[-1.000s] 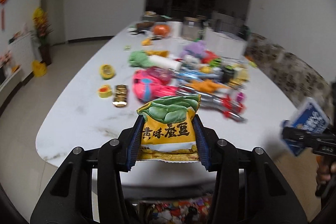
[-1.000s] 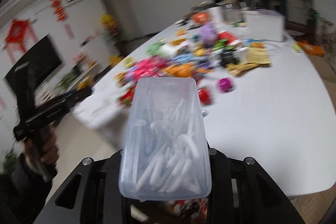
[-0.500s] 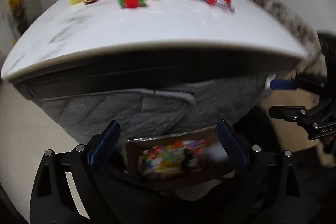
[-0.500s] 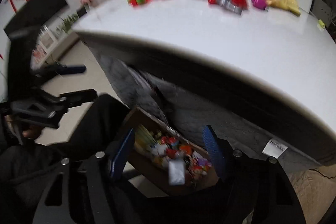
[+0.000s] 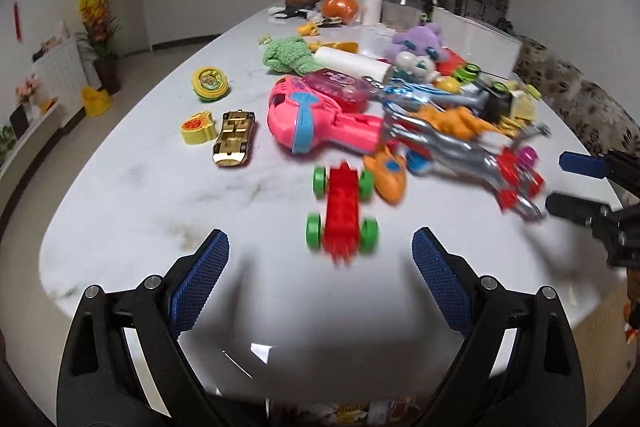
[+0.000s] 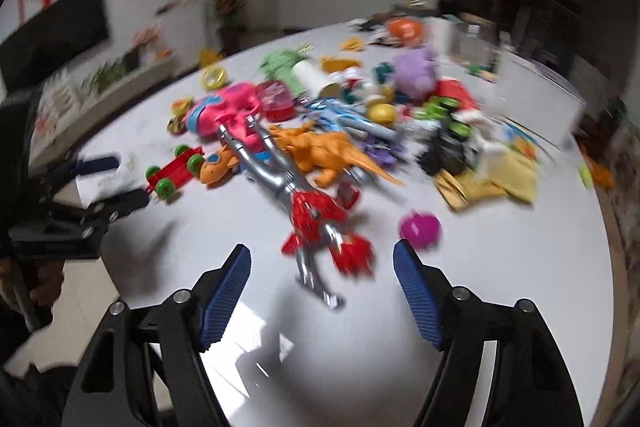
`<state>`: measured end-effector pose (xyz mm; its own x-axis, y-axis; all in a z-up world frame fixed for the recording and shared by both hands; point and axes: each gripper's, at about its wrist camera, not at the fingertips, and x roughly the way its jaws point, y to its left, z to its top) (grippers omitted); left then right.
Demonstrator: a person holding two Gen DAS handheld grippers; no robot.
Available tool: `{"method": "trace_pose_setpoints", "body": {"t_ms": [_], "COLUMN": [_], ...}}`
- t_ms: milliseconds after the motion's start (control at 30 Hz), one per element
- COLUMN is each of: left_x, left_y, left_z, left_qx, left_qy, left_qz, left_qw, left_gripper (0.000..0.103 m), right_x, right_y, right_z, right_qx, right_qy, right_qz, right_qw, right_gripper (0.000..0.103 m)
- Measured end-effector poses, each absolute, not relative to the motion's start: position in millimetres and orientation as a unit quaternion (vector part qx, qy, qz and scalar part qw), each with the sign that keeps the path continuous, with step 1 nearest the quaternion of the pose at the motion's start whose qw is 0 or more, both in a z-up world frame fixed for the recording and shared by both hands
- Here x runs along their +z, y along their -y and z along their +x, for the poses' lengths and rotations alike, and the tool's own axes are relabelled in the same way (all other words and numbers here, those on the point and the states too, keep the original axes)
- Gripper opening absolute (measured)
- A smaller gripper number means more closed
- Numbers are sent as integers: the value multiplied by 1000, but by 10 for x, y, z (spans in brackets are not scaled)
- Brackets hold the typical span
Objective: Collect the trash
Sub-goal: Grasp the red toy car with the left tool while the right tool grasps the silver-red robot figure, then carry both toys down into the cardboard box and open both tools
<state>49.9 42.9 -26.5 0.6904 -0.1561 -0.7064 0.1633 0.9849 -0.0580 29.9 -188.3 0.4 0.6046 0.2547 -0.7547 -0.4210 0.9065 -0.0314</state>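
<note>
**Step in hand: select and approach the next piece of trash**

1. Gripper state. The left gripper (image 5: 320,239) is spread wide and empty. The jaws of the right gripper (image 6: 320,249) are opening, with nothing between them. Both hang over the near edge of the white table (image 5: 160,211).
2. Target. Most of the pile is toys and is judged not to be trash: the red toy car (image 5: 342,211) at 12 o'clock of the left gripper, and the silver-and-red figure (image 6: 280,183) at 12 o'clock of the right gripper. The likeliest trash is the crumpled yellow packet (image 6: 496,179), at 2 o'clock of the right gripper, on the far right side of the pile.
3. Approach. Use the right gripper, which is nearer. Pass over the magenta ball (image 6: 420,229) without touching it; it is likely to roll. Come down on the packet's free edge, away from the black toy (image 6: 444,151) beside it.
4. Grip. Close fully; thin film should collapse between the pads.

**Appearance of the target**

The packet is flat, wrinkled and mustard-yellow, with a white piece lying on it. Motion blur hides any print.
</note>
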Motion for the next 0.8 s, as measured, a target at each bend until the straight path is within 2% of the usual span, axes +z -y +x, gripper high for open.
{"method": "trace_pose_setpoints", "body": {"t_ms": [33, 167, 200, 233, 267, 300, 333, 633, 800], "left_x": [-294, -474, -485, -491, -484, -450, -443, -46, 209], "left_y": [-422, -352, -308, -272, -269, -240, -229, -348, -349], "left_z": [558, 799, 792, 795, 778, 726, 692, 103, -418], "left_qx": [-87, -83, -70, -71, -82, -95, -107, -146, -168], "left_qy": [-386, -417, -408, -405, -403, -393, -395, -338, -310], "left_qz": [4, 7, 21, 33, 32, 41, 42, 9, 37], "left_qw": [919, 905, 910, 911, 911, 914, 912, 930, 935], "left_gripper": [91, 91, 91, 87, 58, 37, 37, 37, 37], "right_x": [-12, -233, -320, -364, -353, -334, -314, -4, 120], "right_y": [1840, 1705, 1670, 1653, 1672, 1669, 1665, 1913, 2098], "right_z": [375, 750, 855, 889, 902, 884, 857, 207, -284], "right_qx": [193, 208, 213, 218, 228, 224, 221, 207, 219], "right_qy": [-405, -438, -450, -454, -446, -446, -446, -406, -403], "right_qz": [-114, -124, -123, -118, -101, -103, -103, -49, -3], "right_qw": [886, 866, 859, 856, 860, 860, 861, 889, 889], "right_gripper": [80, 80, 66, 58, 55, 51, 45, 45, 45]}}
